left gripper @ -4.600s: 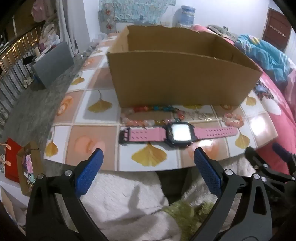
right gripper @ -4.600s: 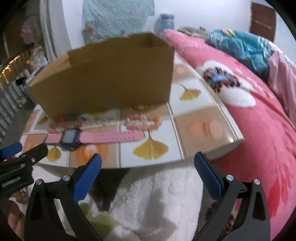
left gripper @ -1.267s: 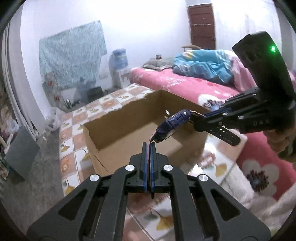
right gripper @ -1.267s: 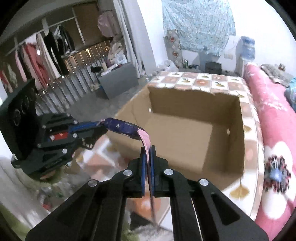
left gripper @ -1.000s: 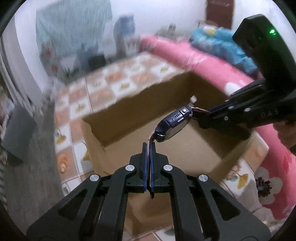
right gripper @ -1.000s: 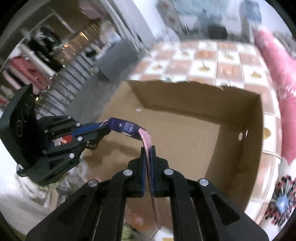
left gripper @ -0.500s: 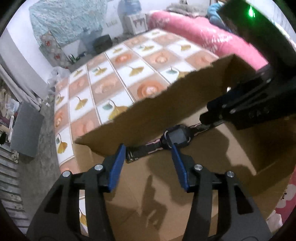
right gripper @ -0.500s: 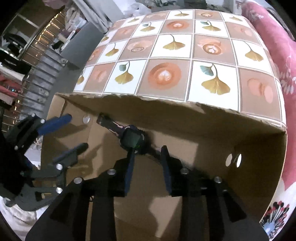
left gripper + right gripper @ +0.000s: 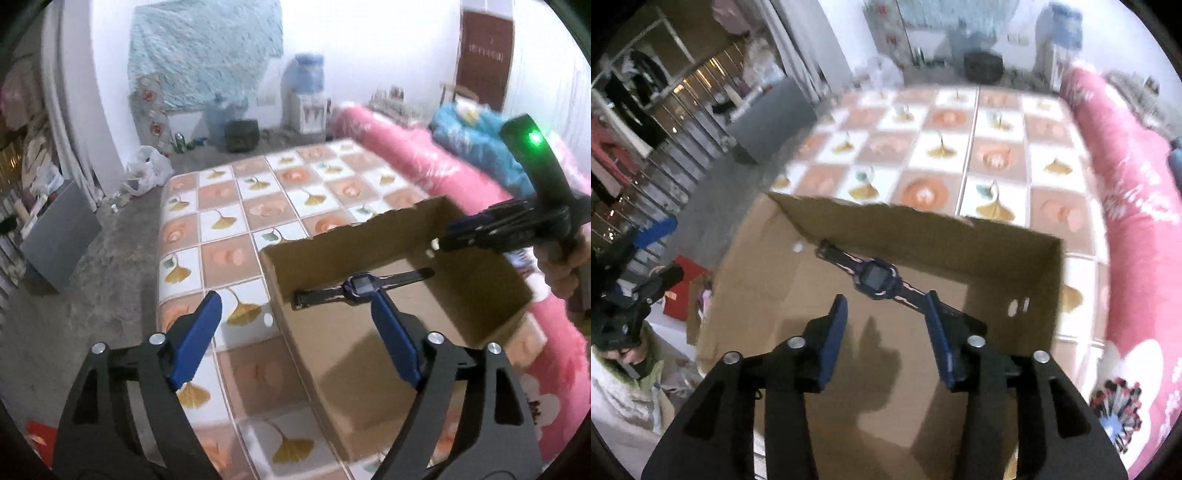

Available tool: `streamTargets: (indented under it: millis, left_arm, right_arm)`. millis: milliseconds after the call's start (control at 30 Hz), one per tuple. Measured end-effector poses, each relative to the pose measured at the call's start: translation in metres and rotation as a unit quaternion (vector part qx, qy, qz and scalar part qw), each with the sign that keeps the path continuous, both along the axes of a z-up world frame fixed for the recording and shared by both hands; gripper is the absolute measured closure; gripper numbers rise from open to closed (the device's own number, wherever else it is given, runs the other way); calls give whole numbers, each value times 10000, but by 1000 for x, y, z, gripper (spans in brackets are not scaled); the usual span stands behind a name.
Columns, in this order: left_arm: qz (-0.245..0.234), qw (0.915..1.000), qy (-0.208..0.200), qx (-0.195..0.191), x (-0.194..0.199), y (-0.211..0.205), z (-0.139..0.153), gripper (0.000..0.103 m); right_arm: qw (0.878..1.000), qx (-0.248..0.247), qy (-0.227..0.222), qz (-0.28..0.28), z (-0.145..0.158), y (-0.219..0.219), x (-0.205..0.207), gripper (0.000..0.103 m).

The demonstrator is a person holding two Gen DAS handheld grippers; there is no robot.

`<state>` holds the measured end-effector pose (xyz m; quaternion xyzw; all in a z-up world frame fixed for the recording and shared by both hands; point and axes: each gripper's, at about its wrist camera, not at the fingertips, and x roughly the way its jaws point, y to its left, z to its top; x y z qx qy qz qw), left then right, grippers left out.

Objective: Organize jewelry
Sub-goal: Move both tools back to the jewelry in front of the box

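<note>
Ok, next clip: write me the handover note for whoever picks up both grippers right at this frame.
Left gripper: open, holding nothing, above the box's near left corner.
Right gripper: open, holding nothing, above the box.
Watch: lies on the floor of the cardboard box against its far wall, screen up, strap stretched out, free of both grippers.
Done: the watch is in the box.
Left: no other jewelry shows in either view now, so look along the tiled table near the box for anything not yet packed before reaching again.
</note>
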<state>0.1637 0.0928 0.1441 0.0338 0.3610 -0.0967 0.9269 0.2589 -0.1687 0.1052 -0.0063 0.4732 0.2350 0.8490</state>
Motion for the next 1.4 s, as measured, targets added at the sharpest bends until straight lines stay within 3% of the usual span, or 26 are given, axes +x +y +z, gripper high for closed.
streamTargets:
  millis: [133, 233, 367, 467, 667, 767, 1000, 1067, 1400]
  left_arm:
    - [28, 9990, -190, -392, -50, 19, -3, 17]
    - [17, 9979, -32, -643, -83, 23, -25, 14]
    - [65, 9964, 460, -710, -108, 13, -69, 14]
    - [147, 9930, 968, -657, -114, -3, -113, 14]
    - [269, 9925, 1192, 55, -117, -25, -161, 14]
    - [283, 9900, 1322, 392, -111, -30, -176, 14]
    - [437, 9893, 1294, 509, -105, -28, -182, 7]
    - [478, 9898, 1247, 495, -105, -28, -183, 7]
    - [595, 9891, 1286, 408, -104, -27, -184, 7]
  right_arm:
    - [9967, 508, -634, 52, 31, -19, -70, 45]
    - [9936, 725, -851, 190, 31, -26, -119, 42]
    - [9922, 940, -762, 289, -5, -28, -181, 41]
    - [9959, 746, -494, 102, -53, -17, -205, 41]
    - [9985, 85, -117, -523, -130, 10, -218, 41]
    - [9973, 91, -100, -720, -143, 14, -222, 41]
    - [9945, -43, -397, -973, -147, 10, -231, 40]
    - [9934, -99, -562, -990, -144, 9, -233, 33]
    - [9865, -167, -1273, -1017, -130, 8, -247, 21]
